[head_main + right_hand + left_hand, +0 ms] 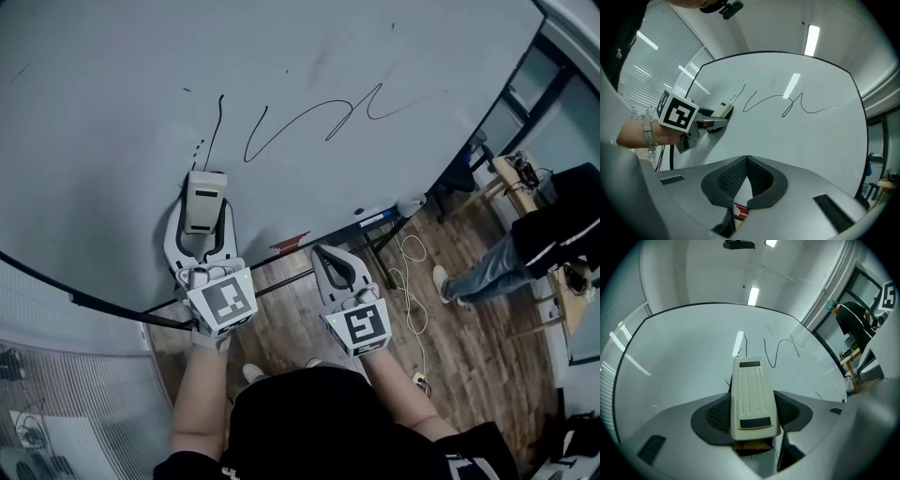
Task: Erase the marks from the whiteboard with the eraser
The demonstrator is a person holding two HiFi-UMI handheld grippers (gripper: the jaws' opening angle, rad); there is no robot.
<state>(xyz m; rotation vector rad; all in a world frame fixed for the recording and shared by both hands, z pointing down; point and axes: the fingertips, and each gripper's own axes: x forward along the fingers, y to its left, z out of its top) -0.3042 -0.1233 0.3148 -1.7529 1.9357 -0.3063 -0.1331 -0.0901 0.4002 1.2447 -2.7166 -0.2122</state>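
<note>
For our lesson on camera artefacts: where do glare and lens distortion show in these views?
Left gripper view: a ceiling-light reflection streaks the whiteboard above the eraser, and the board's edge bows. Right gripper view: a streak by the marks, dark corners. Head view: even light, no streak.

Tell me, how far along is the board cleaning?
Barely started. Done: the left claw grips the eraser at the whiteboard. In hand: the eraser sits just below the short upright stroke. Left: that stroke and the long squiggle are both unwiped. The right claw is shut and empty.
</note>
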